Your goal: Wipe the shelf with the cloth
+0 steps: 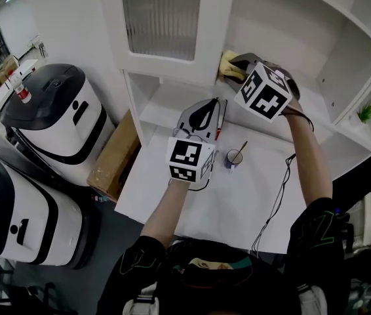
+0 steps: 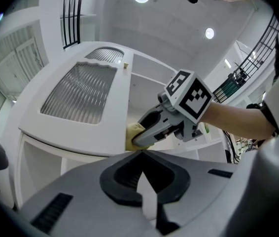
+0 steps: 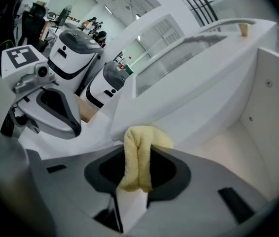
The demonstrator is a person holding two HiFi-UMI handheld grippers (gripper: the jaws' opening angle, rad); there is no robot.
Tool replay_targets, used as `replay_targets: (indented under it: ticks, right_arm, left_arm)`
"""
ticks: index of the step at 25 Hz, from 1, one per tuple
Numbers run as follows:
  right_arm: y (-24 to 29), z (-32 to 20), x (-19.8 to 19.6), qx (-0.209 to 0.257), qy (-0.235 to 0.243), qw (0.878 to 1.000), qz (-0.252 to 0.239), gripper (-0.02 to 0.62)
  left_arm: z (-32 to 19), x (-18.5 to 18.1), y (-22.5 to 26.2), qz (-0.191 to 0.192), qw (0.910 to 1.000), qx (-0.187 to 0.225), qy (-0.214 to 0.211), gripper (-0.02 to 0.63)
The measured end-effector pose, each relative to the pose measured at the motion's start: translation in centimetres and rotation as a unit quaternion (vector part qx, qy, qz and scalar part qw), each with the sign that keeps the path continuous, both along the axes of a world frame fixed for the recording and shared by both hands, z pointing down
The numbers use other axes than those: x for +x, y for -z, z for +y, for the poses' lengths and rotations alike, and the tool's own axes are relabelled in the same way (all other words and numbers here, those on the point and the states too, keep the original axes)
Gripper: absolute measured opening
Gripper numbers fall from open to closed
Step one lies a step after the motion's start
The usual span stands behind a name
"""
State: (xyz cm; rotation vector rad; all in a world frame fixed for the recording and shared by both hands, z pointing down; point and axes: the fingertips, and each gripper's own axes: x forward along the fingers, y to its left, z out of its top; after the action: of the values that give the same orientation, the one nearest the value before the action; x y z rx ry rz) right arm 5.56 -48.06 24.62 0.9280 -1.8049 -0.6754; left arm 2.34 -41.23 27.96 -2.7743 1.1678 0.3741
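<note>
My right gripper (image 1: 230, 68) is shut on a folded yellow cloth (image 1: 229, 63) and holds it against the left corner of an open compartment of the white shelf unit (image 1: 257, 18). In the right gripper view the cloth (image 3: 138, 154) hangs pinched between the jaws of this gripper (image 3: 139, 151), over the compartment's white floor (image 3: 228, 144). My left gripper (image 1: 206, 105) hovers lower, over the white table, with nothing in it. Seen from the left gripper view, its jaws (image 2: 140, 153) meet at the tips, and the right gripper (image 2: 140, 141) and cloth (image 2: 132, 132) show above.
A dark cup (image 1: 233, 158) with a stick in it stands on the white table (image 1: 238, 202) by my left gripper. A ribbed glass cabinet door (image 1: 162, 15) is left of the compartment. A cardboard box (image 1: 113, 156) and two white-and-black machines (image 1: 54, 117) stand at the left. A small plant (image 1: 367, 112) sits at the right.
</note>
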Motion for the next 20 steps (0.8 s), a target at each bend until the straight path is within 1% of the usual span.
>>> replay_targets:
  ticks: [5,7,10,12,14,16,18,20]
  right_arm:
    - [-0.4,1.2,-0.3,0.015,0.011,0.999,0.038,0.118]
    - [-1.0,1.5,-0.3,0.023,0.010,0.997,0.069,0.118]
    - [-1.9,1.5,-0.2,0.041,0.004,0.990,0.131,0.118]
    - [-2.3,1.4,-0.2,0.050,-0.002,0.986,0.156,0.118]
    - [-2.5,1.4,-0.1,0.056,-0.009,0.985,0.163,0.118]
    - [-2.5,1.4,0.0,0.057,-0.014,0.986,0.154,0.116]
    - [-2.6,1.5,0.2,0.055,-0.017,0.988,0.146,0.114]
    - [-2.8,1.8,0.6,0.056,-0.019,0.987,0.152,0.115]
  left_arm:
    - [0.3,1.1,-0.7,0.000,0.9999,-0.007,-0.014,-0.005]
    - [0.3,1.2,-1.1,0.001,0.9998,-0.012,-0.017,-0.005]
    - [0.2,1.3,-1.7,0.004,0.9995,-0.022,-0.021,-0.005]
    - [0.1,1.4,-2.3,0.004,0.9993,-0.030,-0.024,-0.005]
    - [0.2,1.7,-2.9,-0.001,0.9991,-0.034,-0.025,-0.005]
    - [0.3,2.0,-3.4,-0.009,0.9991,-0.034,-0.025,-0.005]
    - [0.4,2.3,-3.8,-0.010,0.9988,-0.039,-0.029,-0.005]
    - [0.4,2.5,-4.3,-0.009,0.9984,-0.045,-0.032,-0.005]
